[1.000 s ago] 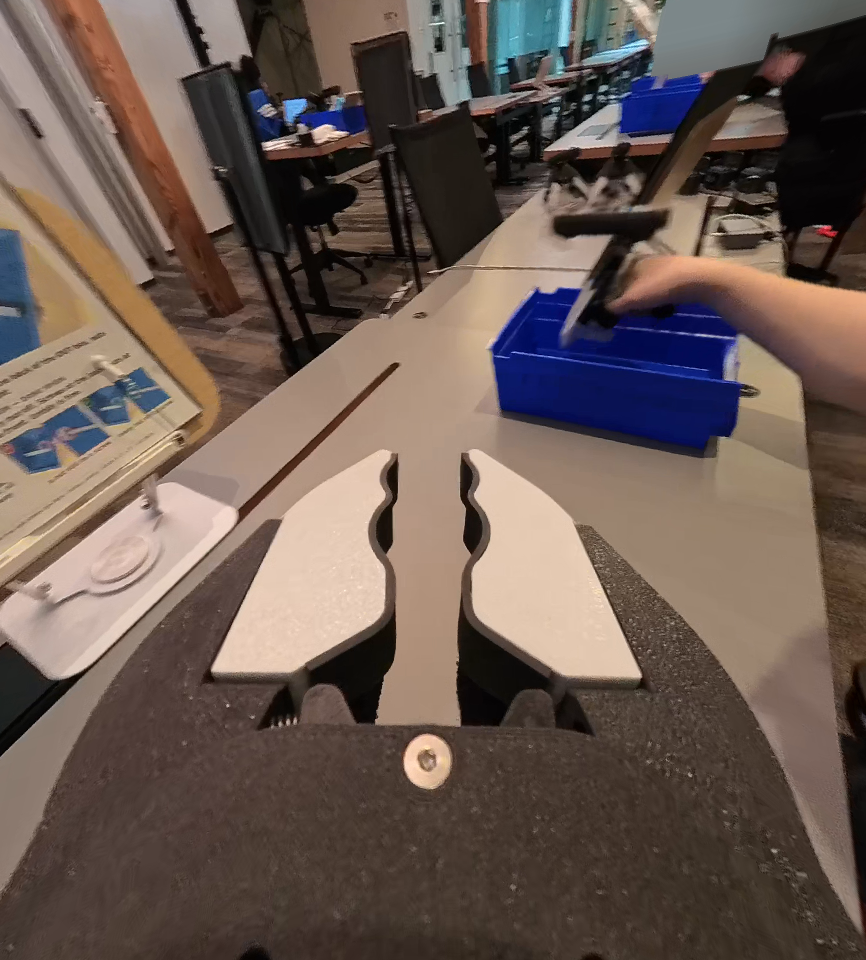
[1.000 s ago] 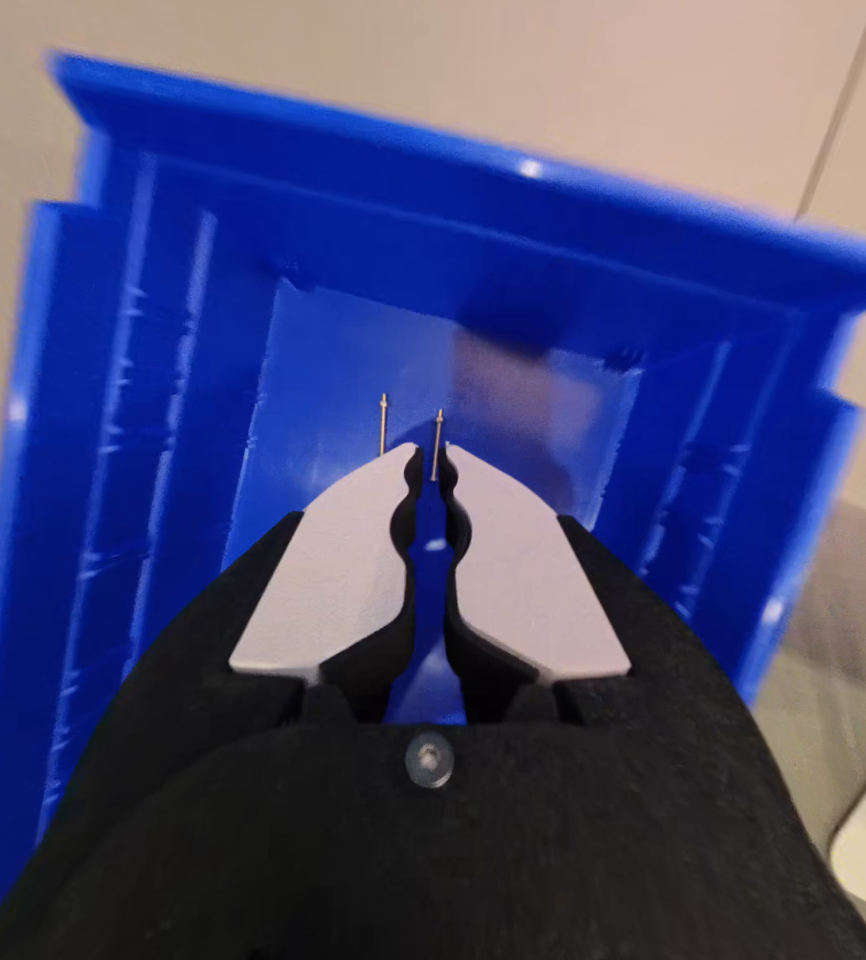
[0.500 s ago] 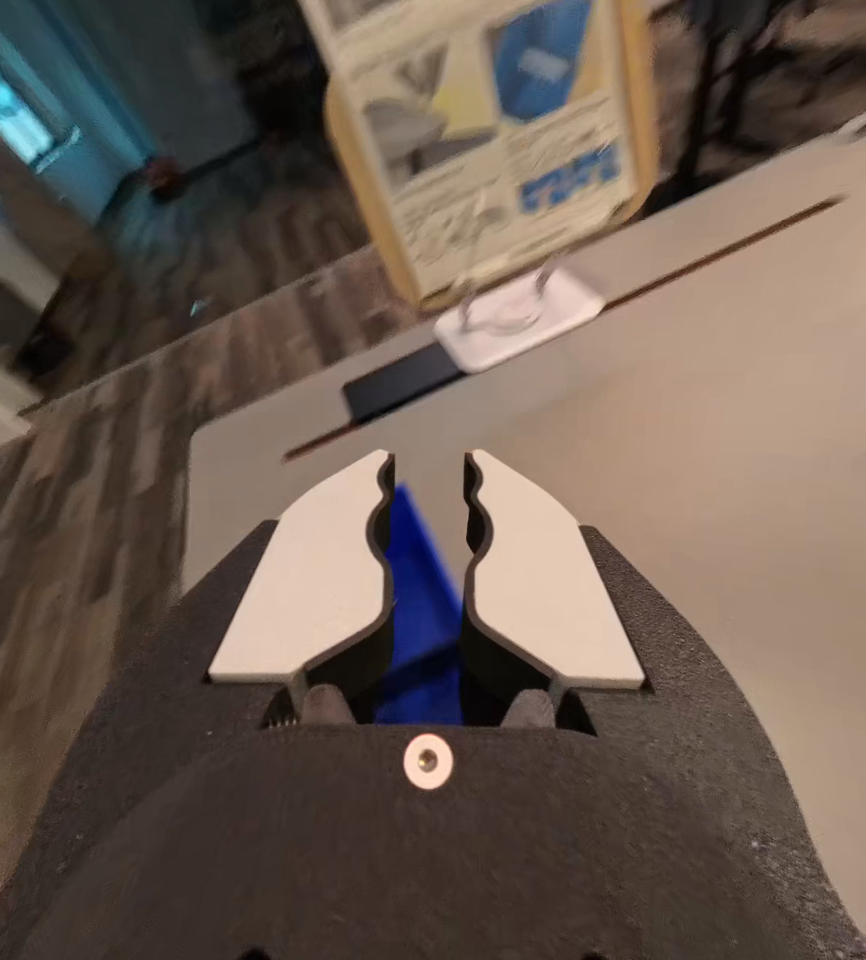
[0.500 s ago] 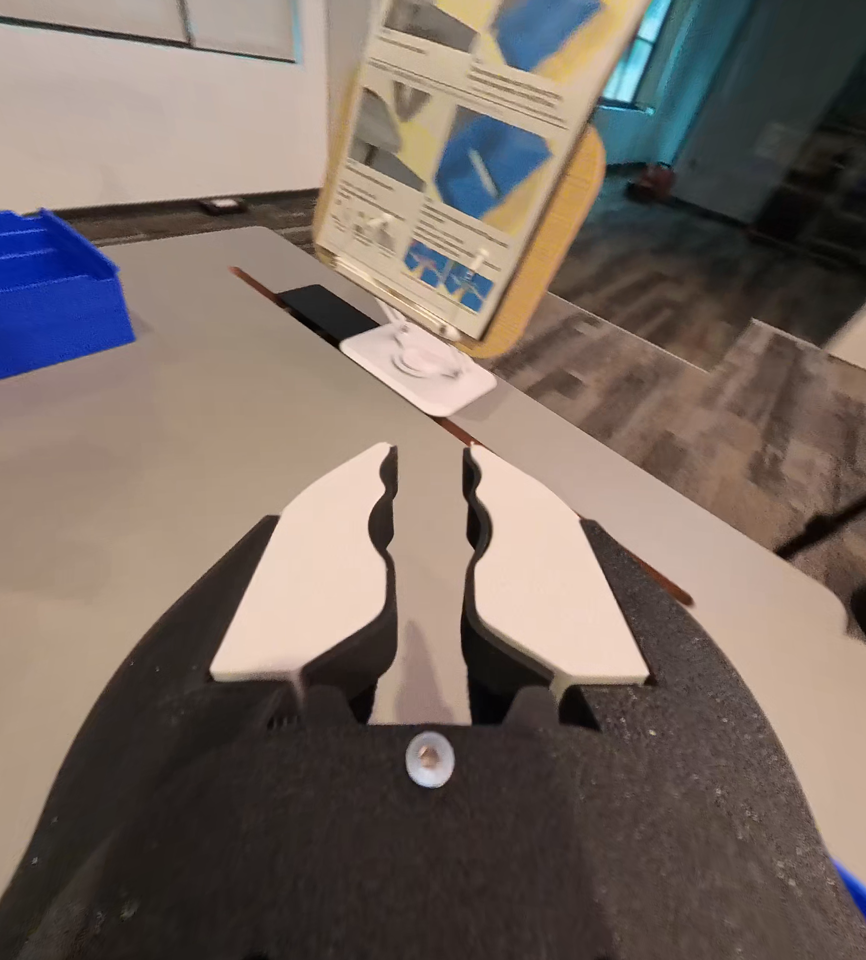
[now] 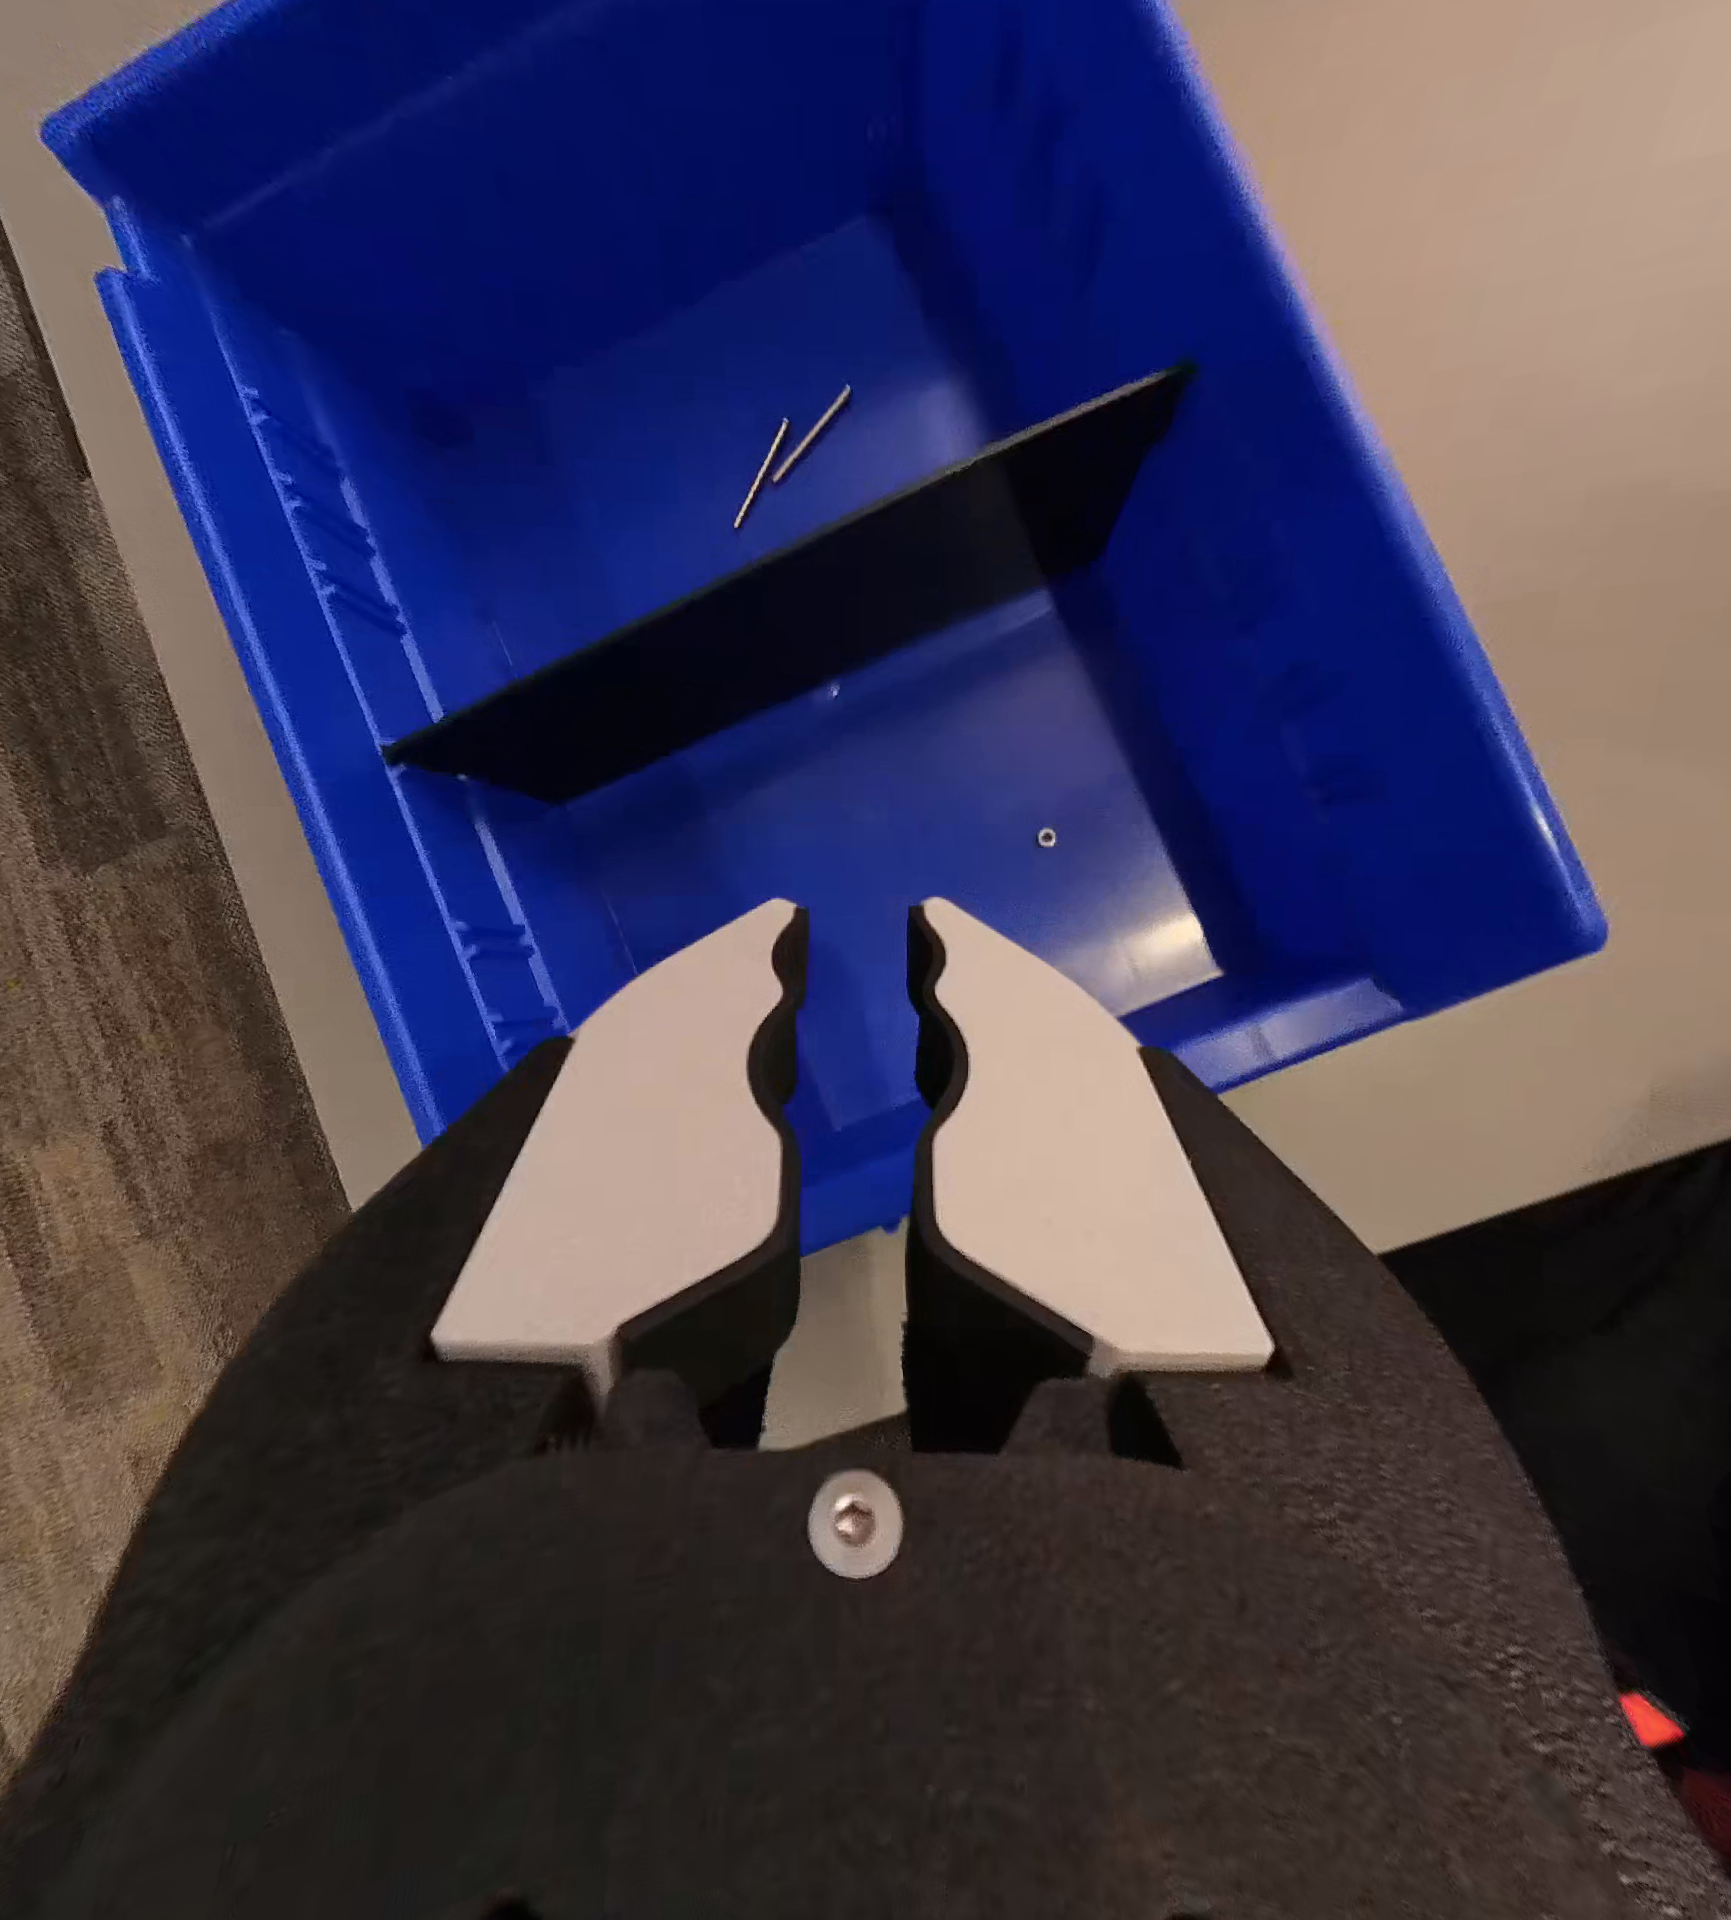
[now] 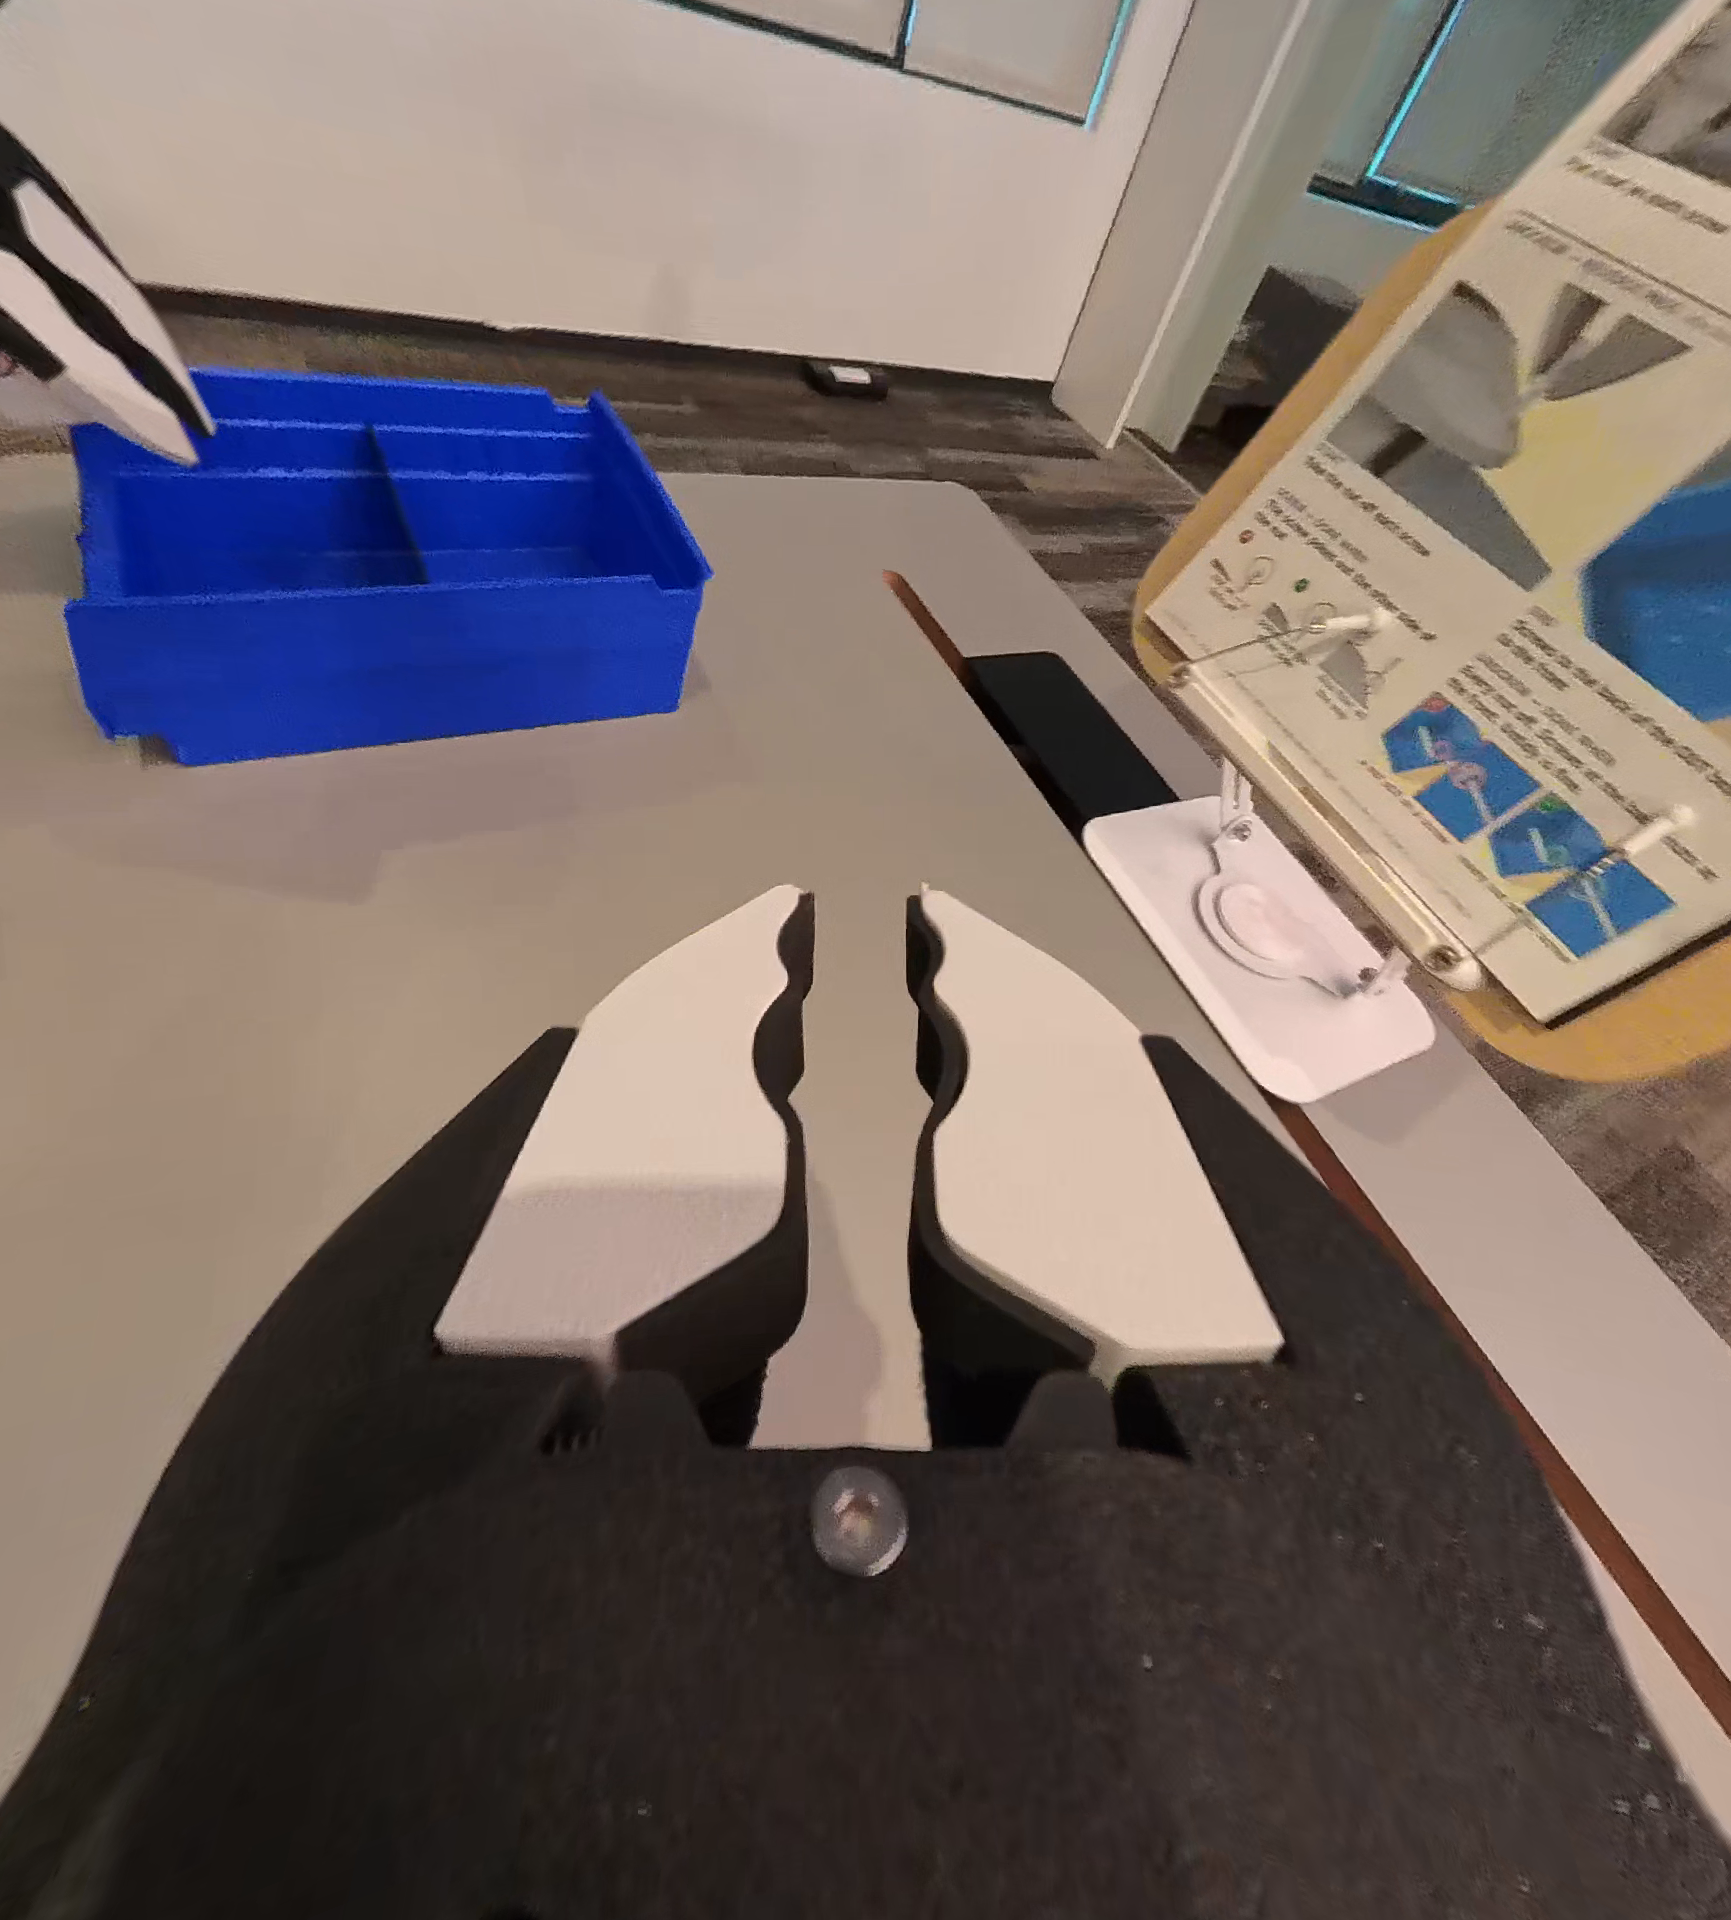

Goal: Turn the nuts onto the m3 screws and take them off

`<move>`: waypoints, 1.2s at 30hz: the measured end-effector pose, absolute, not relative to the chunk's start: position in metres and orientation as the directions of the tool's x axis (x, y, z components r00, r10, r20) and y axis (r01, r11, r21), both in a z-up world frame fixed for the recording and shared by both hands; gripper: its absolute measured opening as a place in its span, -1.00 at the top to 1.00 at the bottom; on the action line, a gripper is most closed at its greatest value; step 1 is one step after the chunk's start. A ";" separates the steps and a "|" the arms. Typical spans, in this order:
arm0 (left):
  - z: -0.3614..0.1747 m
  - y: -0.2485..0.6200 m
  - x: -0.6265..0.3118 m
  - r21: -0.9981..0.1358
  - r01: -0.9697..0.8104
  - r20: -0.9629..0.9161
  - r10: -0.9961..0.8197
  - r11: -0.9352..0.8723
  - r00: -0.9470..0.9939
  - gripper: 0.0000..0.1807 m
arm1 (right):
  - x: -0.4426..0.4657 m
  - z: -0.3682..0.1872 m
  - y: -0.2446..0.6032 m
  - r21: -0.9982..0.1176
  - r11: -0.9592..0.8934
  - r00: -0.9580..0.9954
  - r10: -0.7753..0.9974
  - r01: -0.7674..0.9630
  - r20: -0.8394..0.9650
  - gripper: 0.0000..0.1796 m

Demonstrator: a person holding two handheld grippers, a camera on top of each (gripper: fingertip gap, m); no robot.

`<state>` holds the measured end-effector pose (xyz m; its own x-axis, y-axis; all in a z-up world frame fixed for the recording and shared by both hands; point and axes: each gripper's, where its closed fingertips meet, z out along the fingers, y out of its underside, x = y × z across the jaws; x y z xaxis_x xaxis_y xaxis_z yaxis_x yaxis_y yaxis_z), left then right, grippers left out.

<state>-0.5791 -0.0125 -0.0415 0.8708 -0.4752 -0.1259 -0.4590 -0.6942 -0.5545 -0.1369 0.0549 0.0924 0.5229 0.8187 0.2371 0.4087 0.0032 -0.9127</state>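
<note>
Left wrist view, left gripper (image 5: 856, 914) jaws slightly parted, empty, above blue bin (image 5: 1412, 582).

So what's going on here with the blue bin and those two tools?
A person holds a two-finger tool in each hand over a grey table. The left tool hovers open above the blue bin, holding nothing. A dark divider splits the bin: two thin screws lie in the far compartment, one small nut in the near one. The right tool is open and empty, away from the bin, near an instruction sheet on a stand.
</note>
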 end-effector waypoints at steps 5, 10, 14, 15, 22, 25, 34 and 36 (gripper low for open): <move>-0.051 -0.015 -0.569 -0.490 -0.497 -0.048 -0.547 -0.716 0.836 0.82 | -0.168 0.082 0.061 -0.894 0.013 0.464 0.851 0.448 0.245 0.82; -0.071 -0.018 -0.536 -0.432 -0.559 0.084 -0.648 -0.708 0.757 0.92 | -0.185 0.075 0.066 -0.892 0.023 0.428 0.871 0.451 0.239 0.82; -0.103 -0.013 -0.533 -0.340 -0.733 -0.069 -0.761 -0.590 0.645 0.91 | -0.188 0.069 0.069 -0.899 0.016 0.426 0.877 0.438 0.223 0.82; -0.109 -0.011 -0.535 -0.310 -0.770 -0.106 -0.785 -0.558 0.611 0.90 | -0.188 0.067 0.070 -0.899 0.012 0.427 0.877 0.437 0.220 0.82; -0.130 -0.010 -0.527 -0.242 -0.844 -0.076 -0.858 -0.478 0.508 0.86 | -0.176 0.063 0.077 -0.892 -0.011 0.453 0.864 0.453 0.219 0.82; -0.136 -0.012 -0.529 -0.216 -0.852 -0.046 -0.867 -0.477 0.497 0.85 | -0.171 0.065 0.076 -0.893 -0.009 0.460 0.859 0.451 0.223 0.82; -0.145 -0.009 -0.531 -0.208 -0.850 -0.042 -0.864 -0.484 0.502 0.80 | -0.159 0.065 0.074 -0.893 -0.012 0.473 0.852 0.449 0.226 0.83; -0.145 -0.008 -0.529 -0.222 -0.842 -0.031 -0.860 -0.492 0.510 0.80 | -0.157 0.065 0.074 -0.891 -0.011 0.477 0.848 0.454 0.232 0.84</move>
<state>-0.5293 -0.0075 -0.1453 0.5100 -0.8596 -0.0313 -0.8421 -0.4916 -0.2219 -0.1575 0.0736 0.0651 0.4770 0.8476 0.2324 0.4542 -0.0113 -0.8908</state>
